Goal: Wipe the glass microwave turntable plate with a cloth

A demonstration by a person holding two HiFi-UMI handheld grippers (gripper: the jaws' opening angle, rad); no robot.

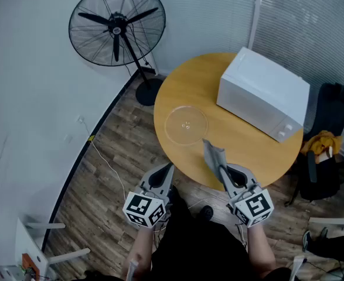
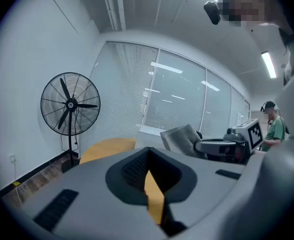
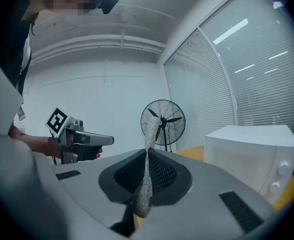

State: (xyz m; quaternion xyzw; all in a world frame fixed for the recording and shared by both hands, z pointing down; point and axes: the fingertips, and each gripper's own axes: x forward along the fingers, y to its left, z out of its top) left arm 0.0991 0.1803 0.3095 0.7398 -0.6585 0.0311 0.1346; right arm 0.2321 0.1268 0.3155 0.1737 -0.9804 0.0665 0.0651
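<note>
Off the table (image 1: 248,148) edge, right gripper (image 1: 222,172) fingers clamp cloth (image 1: 213,156); left gripper (image 1: 169,167) apparently closed, empty.

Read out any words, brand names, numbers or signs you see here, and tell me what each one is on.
No readable text in any view.
Cubes on the left claw and right claw: black-and-white square patterns, no letters.
Microwave, fan, cloth, glass plate: no print can be made out.
</note>
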